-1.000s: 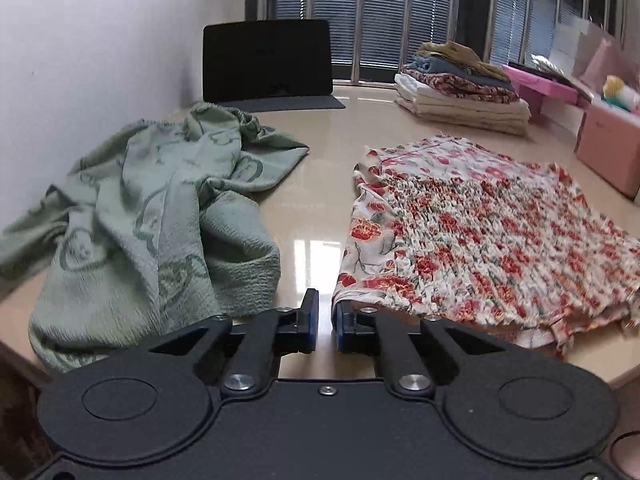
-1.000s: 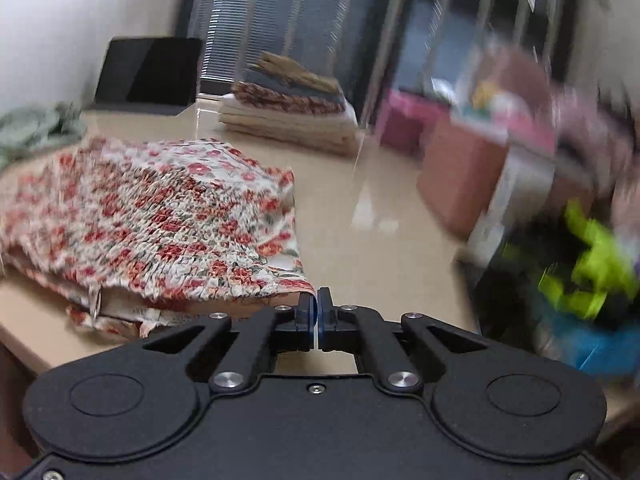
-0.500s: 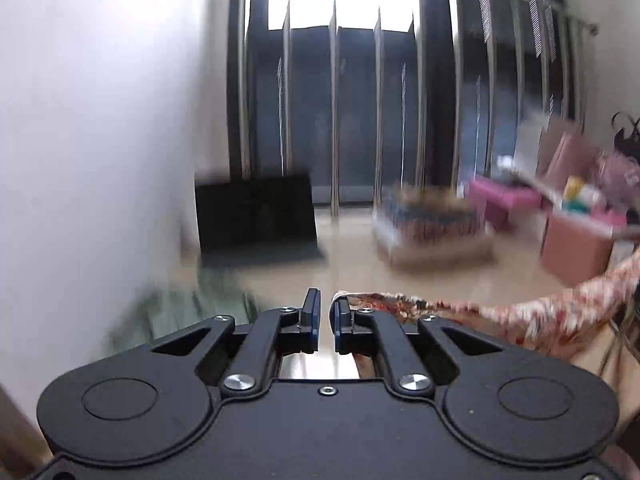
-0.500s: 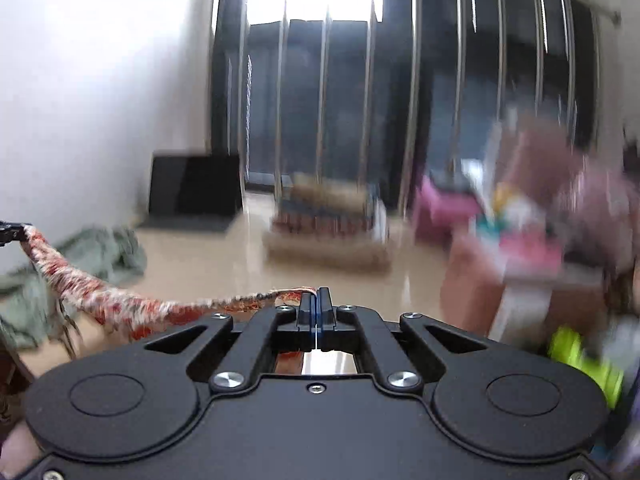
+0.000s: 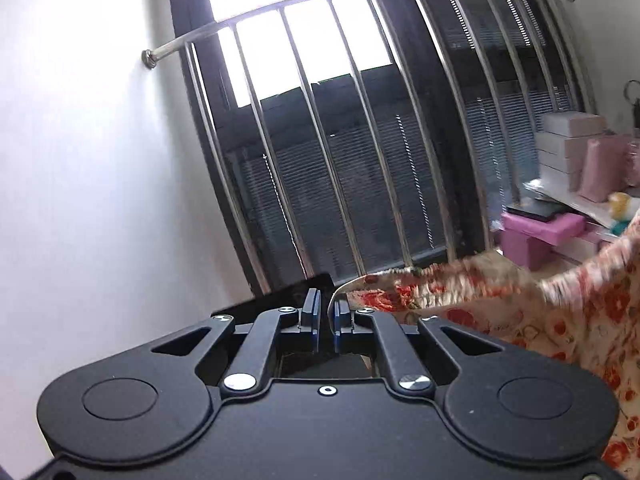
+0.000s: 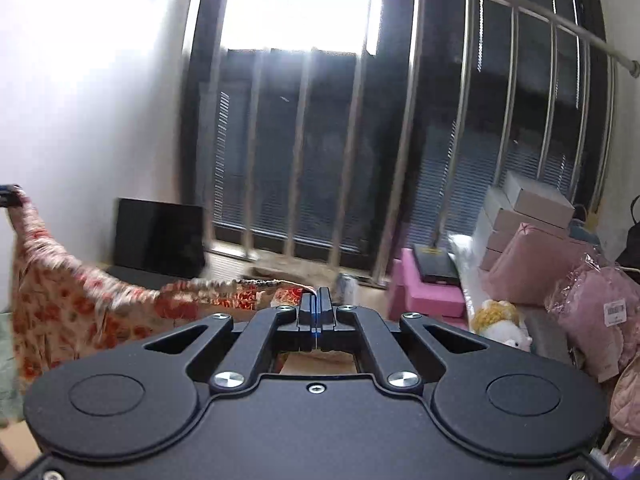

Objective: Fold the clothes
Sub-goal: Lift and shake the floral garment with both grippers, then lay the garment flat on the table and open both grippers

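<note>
Right wrist: both grippers, left (image 5: 326,322) and right (image 6: 319,308), pinch the dress (image 6: 80,300) hem in their jaws, aloft; keep it taut, level.

Beige table (image 6: 316,358) barely visible; black laptop (image 6: 158,236) on it w/ folded stack, blurred.

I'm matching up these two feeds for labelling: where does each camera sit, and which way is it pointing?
Left wrist: on the left gripper, tilted up at the barred window; its own fingers show, floral garment trailing right.
Right wrist: on the right gripper, facing the same window; its shut fingers show, garment stretching left to the other gripper.
Shared: window, garment, pink box.
</note>
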Action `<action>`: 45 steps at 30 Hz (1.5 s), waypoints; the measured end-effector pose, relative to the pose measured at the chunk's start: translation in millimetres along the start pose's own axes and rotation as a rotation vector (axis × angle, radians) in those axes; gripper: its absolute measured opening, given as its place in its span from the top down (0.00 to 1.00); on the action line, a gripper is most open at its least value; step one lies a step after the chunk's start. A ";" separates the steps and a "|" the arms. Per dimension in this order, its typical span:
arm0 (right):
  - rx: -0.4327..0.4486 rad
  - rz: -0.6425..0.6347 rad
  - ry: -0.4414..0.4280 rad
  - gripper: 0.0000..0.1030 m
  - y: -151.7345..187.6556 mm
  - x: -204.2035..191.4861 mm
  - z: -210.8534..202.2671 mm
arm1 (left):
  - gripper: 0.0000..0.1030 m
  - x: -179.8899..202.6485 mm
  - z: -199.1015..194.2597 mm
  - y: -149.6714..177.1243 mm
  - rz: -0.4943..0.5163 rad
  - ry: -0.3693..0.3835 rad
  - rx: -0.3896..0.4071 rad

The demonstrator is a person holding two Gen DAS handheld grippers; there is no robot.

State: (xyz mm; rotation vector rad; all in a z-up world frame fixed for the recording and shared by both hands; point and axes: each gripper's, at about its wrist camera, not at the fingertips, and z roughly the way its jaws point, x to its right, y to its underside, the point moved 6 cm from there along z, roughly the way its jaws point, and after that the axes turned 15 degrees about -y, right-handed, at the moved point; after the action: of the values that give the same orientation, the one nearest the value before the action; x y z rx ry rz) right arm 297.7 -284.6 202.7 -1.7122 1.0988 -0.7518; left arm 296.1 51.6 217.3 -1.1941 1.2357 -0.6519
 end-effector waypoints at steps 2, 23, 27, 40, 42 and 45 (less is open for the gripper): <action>0.014 0.023 0.051 1.00 -12.4 11.0 25.7 | 0.93 8.6 23.6 -11.0 -0.031 -0.028 -0.002; -0.250 0.187 -0.008 1.00 138.5 28.6 69.9 | 0.93 44.9 3.5 169.0 0.074 0.198 -0.434; -0.362 0.251 -0.047 1.00 210.5 17.7 72.8 | 0.93 60.9 -4.3 233.2 0.086 0.229 -0.511; -0.408 0.261 -0.069 0.99 278.0 -8.8 56.4 | 0.93 71.6 -28.1 276.7 0.167 0.253 -0.520; -0.408 0.265 -0.075 0.99 283.0 -11.6 49.8 | 0.93 69.4 -36.6 280.4 0.169 0.260 -0.525; -0.408 0.272 -0.082 0.99 290.5 -15.7 39.8 | 0.93 65.0 -49.1 284.9 0.169 0.269 -0.529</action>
State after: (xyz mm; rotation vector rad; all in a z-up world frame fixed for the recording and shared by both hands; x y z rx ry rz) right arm 226.6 -302.3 -81.6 -1.8536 1.4640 -0.2949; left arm 207.6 65.1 -65.1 -1.4404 1.7893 -0.3740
